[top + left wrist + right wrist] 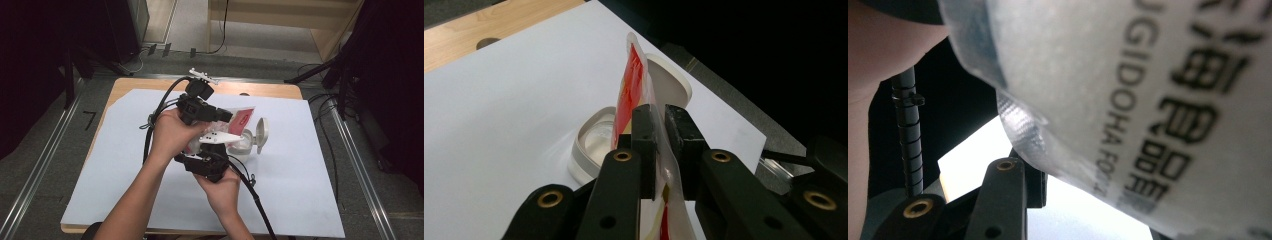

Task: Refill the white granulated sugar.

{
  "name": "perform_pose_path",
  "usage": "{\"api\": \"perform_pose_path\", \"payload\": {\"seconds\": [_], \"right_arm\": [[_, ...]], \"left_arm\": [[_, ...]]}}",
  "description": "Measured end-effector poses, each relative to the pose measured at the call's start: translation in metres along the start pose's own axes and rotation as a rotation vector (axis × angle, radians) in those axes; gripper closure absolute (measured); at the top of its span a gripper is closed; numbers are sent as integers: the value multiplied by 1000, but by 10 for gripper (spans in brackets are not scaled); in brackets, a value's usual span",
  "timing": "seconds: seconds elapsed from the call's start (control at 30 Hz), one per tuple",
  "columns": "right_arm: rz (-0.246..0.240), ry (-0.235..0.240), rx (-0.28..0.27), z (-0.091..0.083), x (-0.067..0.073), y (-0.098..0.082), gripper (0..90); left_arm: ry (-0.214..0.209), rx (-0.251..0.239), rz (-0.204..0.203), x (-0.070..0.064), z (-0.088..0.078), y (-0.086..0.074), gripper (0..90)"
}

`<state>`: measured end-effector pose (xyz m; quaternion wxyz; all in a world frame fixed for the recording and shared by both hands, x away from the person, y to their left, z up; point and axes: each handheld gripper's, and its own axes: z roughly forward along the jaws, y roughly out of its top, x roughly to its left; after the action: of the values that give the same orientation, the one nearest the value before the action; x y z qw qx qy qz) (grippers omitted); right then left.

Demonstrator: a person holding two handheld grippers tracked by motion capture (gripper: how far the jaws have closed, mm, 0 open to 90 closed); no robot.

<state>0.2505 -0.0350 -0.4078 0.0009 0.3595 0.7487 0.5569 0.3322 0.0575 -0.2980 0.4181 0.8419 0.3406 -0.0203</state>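
White container point(243, 145), one red packet point(242, 118)

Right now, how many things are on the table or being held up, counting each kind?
Red and clear packet: 1
White container with a flip lid: 1
White sheet covering the table: 1
Total: 3

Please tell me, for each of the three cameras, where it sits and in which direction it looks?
High view: above the person's side, looking forward and down at the table; forearms and both hands show.
Left gripper view: rides the left gripper, looking along jaws shut on the red packet, towards the white container.
Right gripper view: rides the right gripper, close against the packet's printed film.
All three share the packet.
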Motion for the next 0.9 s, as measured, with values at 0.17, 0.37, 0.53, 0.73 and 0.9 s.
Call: {"api": "perform_pose_path", "payload": {"seconds": [0.17, 0.37, 0.53, 0.73, 0.9], "right_arm": [[-3, -2, 0, 0, 0, 0, 634], [-9, -6, -18, -3, 1, 3, 636], [-16, -12, 0, -2, 1, 2, 636], [-12, -5, 6, 0, -1, 1, 636], [-6, -3, -4, 1, -1, 1, 636]], "left_arm": [[3, -9, 12, -1, 0, 0, 839], [19, -24, 38, -7, -4, 2, 843], [14, -11, 25, -3, -1, 1, 844], [12, -11, 15, 0, 0, 0, 843], [20, -17, 27, -3, -1, 0, 843]]}}
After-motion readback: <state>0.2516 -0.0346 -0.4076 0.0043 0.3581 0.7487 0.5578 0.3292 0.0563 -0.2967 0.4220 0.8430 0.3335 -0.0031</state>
